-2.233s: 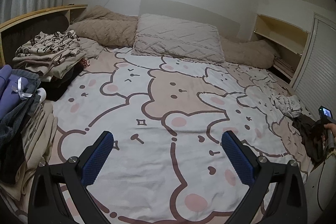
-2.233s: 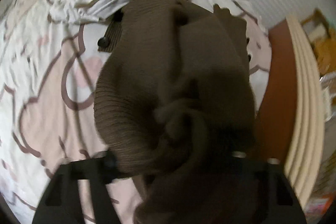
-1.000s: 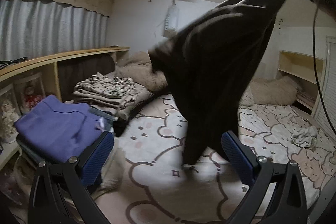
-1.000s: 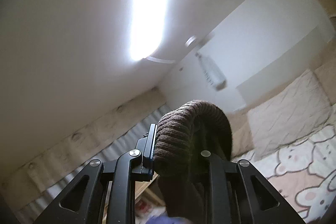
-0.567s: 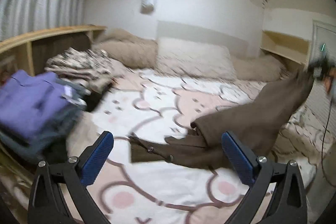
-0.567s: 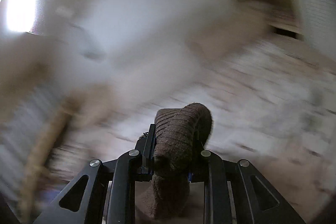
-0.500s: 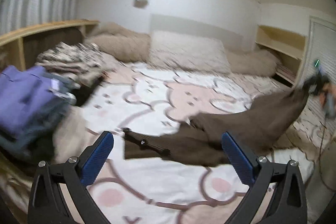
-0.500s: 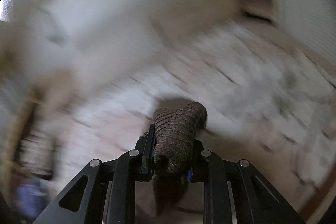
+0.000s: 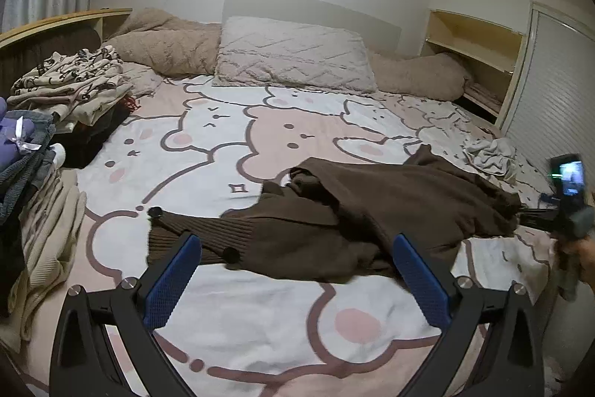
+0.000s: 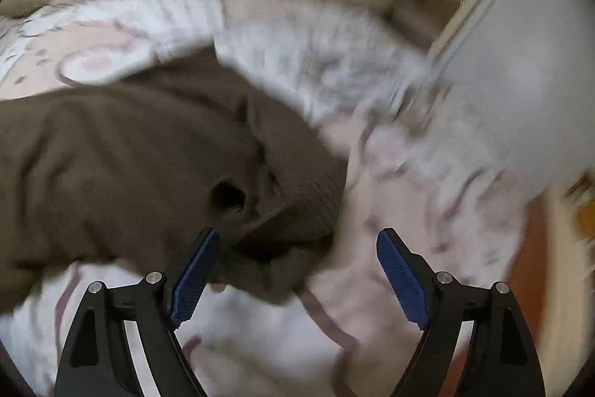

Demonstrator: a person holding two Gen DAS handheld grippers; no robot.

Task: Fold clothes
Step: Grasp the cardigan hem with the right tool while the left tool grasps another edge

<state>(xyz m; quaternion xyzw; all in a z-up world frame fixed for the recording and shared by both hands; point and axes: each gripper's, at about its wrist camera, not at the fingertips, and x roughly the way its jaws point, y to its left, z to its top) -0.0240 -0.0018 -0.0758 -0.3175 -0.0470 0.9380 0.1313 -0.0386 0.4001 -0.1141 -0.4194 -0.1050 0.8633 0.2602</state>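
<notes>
1. Hovering low over the bed, the left gripper is pointing down at the sheet with its blue pads spread wide and nothing between them, probably waiting for an edge to seize.
2. Standing at the bed's right side, the right gripper has just been opening; its jaws are now gaping, and the cloth in front of the left pad is no longer being pinched.
3. Lying just beyond both grippers, the brown cardigan is sprawling rumpled across the middle of the bed, its ribbed button band stretching toward the left; this spread looks like preparation for flattening, since folding has not yet begun.
4. Resting near the right edge, a small pale garment is lying crumpled, apparently awaiting its turn.
5. Sitting along the left side, stacks of folded clothes are serving as the finished pile.
6. Lying farthest off, a pillow is leaning by the headboard; the wall shelf beside it is showing no clear contents.
</notes>
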